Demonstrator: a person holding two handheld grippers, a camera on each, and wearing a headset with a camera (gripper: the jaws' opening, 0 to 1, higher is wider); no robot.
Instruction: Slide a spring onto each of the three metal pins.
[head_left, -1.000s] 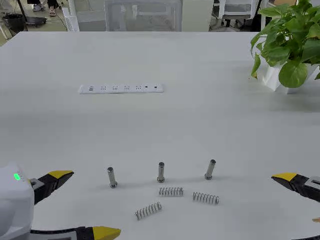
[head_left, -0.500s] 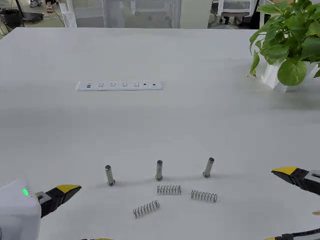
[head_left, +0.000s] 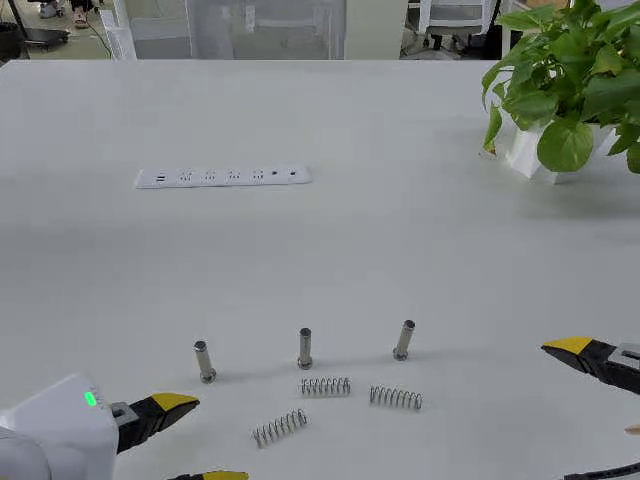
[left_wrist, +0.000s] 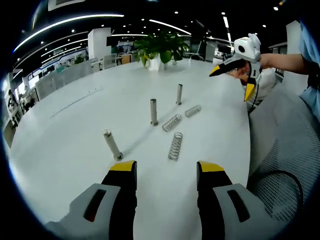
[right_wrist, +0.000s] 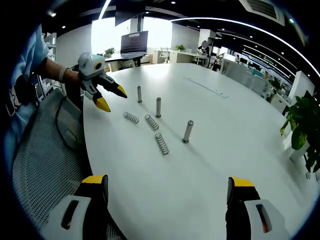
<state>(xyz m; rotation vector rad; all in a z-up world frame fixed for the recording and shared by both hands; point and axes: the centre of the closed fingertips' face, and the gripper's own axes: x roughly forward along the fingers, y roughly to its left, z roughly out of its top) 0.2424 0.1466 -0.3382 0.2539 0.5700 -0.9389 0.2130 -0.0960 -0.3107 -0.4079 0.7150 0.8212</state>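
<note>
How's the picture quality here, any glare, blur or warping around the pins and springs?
Head view: soft, even light, the pins and springs sharp, with faint shadows on the table. Left gripper view: fisheye curves the table's edge, ceiling lights streak. Right gripper view: same curving, a washed-out bright window behind.

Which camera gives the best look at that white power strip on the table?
The head view: the power strip lies in plain sight, its sockets visible. In both gripper views it is only a thin, distant streak.
</note>
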